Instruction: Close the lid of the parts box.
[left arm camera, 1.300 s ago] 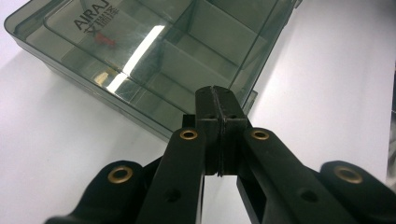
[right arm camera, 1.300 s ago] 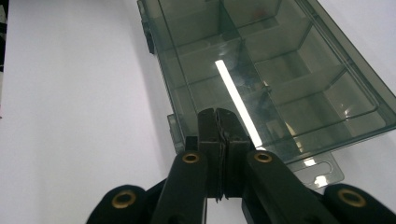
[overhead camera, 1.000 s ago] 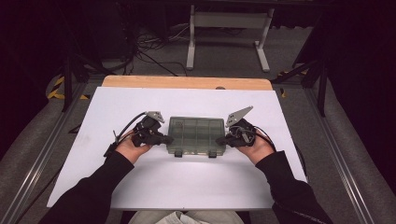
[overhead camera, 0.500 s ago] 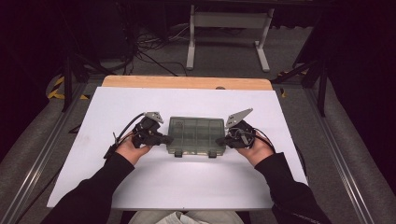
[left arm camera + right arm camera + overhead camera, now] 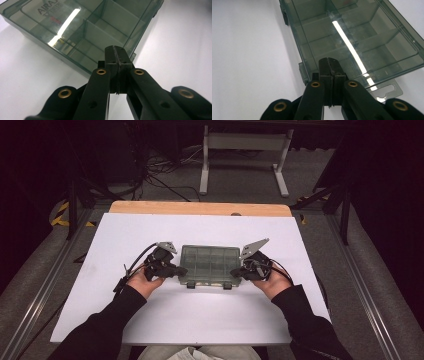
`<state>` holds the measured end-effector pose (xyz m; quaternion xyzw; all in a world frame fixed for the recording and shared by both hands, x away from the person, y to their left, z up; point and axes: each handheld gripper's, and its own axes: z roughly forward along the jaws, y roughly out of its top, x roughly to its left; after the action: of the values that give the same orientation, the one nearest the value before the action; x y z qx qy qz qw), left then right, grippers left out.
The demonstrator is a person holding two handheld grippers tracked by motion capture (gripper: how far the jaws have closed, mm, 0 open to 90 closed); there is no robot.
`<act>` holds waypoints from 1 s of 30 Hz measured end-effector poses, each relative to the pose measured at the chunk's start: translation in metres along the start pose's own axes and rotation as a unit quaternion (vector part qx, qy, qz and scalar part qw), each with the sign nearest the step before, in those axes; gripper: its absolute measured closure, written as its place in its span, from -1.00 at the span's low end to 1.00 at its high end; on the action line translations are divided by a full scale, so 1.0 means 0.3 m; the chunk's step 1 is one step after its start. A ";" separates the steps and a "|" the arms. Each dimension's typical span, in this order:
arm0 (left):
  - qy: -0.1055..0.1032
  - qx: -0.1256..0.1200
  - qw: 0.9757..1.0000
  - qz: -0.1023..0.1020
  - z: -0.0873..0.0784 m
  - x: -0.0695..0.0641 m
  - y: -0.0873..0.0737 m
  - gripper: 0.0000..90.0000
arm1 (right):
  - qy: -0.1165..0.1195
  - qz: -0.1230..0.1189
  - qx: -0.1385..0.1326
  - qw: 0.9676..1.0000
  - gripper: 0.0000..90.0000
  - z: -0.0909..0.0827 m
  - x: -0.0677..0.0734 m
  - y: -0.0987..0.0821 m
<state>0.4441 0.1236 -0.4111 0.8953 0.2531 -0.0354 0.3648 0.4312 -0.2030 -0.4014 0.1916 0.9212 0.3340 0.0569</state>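
Sitting near the middle of the white desk (image 5: 150,330), the smoke-tinted plastic organizer box (image 5: 210,264) is lying flat with its lid down and its two front latches (image 5: 190,284) at the six o'clock edge looking fastened, so the opening work is, by my reading, not yet begun: the latches are waiting to be released and the lid is waiting to be lifted. Its divided compartments are appearing empty as far as the tinted lid is letting anything through. The left gripper (image 5: 179,271) is sitting at the box's nine o'clock end and the right gripper (image 5: 237,272) at its three o'clock end, each one cradled in a hand (image 5: 144,281) coming up from six o'clock. In the left gripper view the jaws are pressing together with nothing between them, their tip resting against or just beside the box's end wall (image 5: 75,63); whether it is truly touching I cannot tell. In the right gripper view the jaws are likewise clenched on nothing, their tip sitting at the box's corner (image 5: 305,72) close to the hang tab (image 5: 387,91).
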 end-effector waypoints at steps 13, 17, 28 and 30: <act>-0.012 -0.052 0.999 -0.005 -0.028 -0.002 -0.037 0.15 | -0.016 0.015 -0.034 0.999 0.49 -0.025 -0.001 -0.014; -0.027 -0.076 0.997 -0.003 -0.051 0.001 -0.048 -0.34 | -0.024 0.017 -0.069 0.997 0.15 -0.051 0.010 -0.005; -0.038 -0.157 0.987 0.014 -0.108 -0.025 -0.078 -0.77 | -0.048 0.009 -0.149 0.988 -0.53 -0.105 0.043 0.002; -0.032 -0.170 0.985 0.009 -0.119 -0.029 -0.086 -0.85 | -0.051 0.006 -0.160 0.986 -0.61 -0.108 0.048 0.002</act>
<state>0.4198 0.1595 -0.3993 0.8209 0.2361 -0.0170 0.5196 0.4107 -0.2163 -0.3756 0.2027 0.8504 0.4673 0.1320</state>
